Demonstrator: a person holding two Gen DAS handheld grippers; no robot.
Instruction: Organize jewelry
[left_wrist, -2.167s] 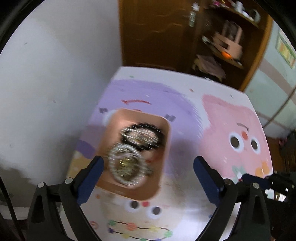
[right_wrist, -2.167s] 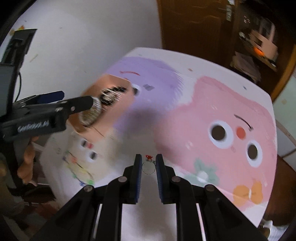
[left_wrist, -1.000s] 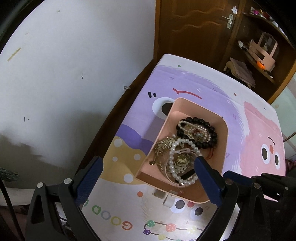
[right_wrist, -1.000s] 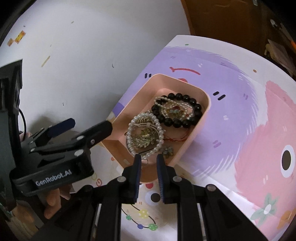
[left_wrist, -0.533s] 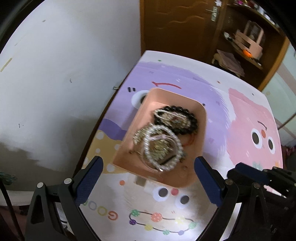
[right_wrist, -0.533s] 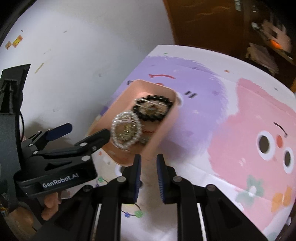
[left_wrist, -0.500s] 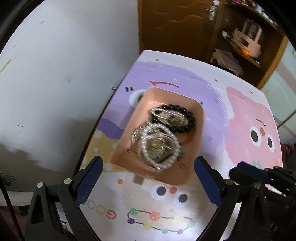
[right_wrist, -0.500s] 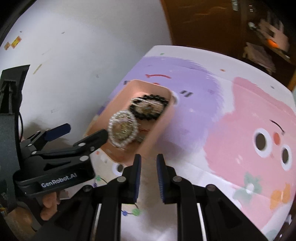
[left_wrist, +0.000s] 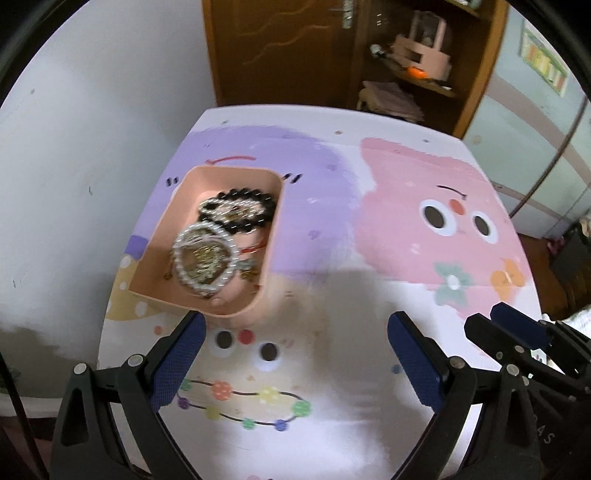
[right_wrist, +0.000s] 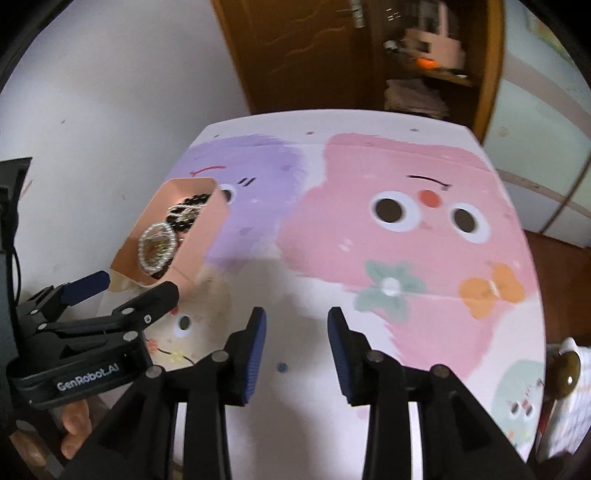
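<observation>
Tray (left_wrist: 273, 236) at surface (left_wrist: 332, 229) left edge holds pearl ring (left_wrist: 205, 260), black beads (left_wrist: 240, 208): light, slippery, tangle-prone; pinch single strand. Left tongs (left_wrist: 295, 354) wide open, empty; right tongs (right_wrist: 296, 334) opening, empty.

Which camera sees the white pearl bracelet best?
The left wrist view: the pearl bracelet lies fully visible inside the pink tray. In the right wrist view the pearl bracelet looks smaller, partly hidden by the tray's near wall.
</observation>
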